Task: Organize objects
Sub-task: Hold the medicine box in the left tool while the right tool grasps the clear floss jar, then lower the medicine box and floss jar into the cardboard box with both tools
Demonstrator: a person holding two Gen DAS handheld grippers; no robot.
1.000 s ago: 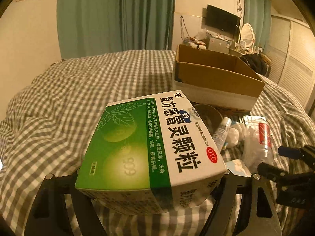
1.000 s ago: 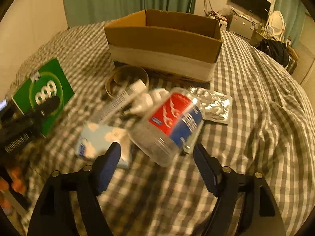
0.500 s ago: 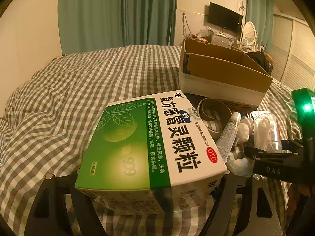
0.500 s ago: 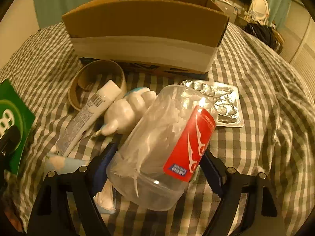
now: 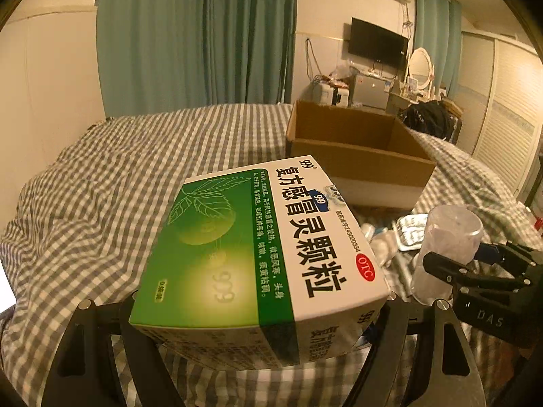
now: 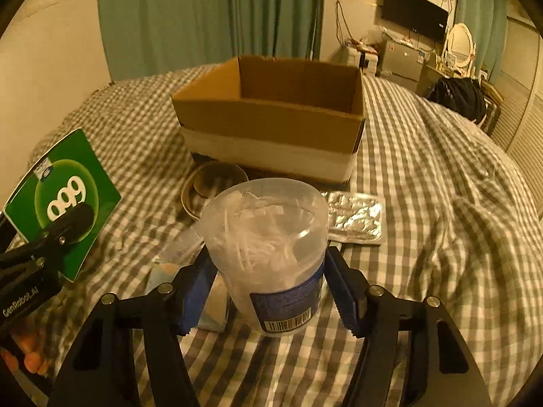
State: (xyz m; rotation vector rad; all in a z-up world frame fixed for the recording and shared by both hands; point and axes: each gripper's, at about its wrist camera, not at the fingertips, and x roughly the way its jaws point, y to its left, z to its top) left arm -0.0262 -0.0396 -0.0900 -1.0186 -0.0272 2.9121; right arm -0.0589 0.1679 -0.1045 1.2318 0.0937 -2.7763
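**Box in one hand, tub in the other, above the checked bed**

The bed (image 6: pixel 424 176) fills everything below me, one grey-and-white checked cover, rumpled. On it sits one open cardboard carton (image 6: pixel 271 125), upright, mouth up, its long side running across my view.

My left tongs (image 5: pixel 258 308) are clamped on the one green-and-white medicine box (image 5: pixel 261 244). It lies flat between the fingers, printed face up, long axis pointing away from me toward the carton, lifted clear of the cover. From the right camera I see its green end panel with the "999" mark, off to my left.

My right tongs (image 6: pixel 268 285) grip the one clear plastic tub (image 6: pixel 268 244), a blue pad (image 6: pixel 195 288) pressed to each side. It stands roughly upright, axis vertical, barcode label toward me, white strands inside. It hangs in front of the carton's near wall.

Down on the cover, between tub and carton: one brown tape roll (image 6: pixel 210 186) lying flat, one silver blister pack (image 6: pixel 356 217) just right of the tub, one pale blue packet (image 6: pixel 213 305) partly hidden behind my left pad. A tube-like item beside it is too blurred to name.
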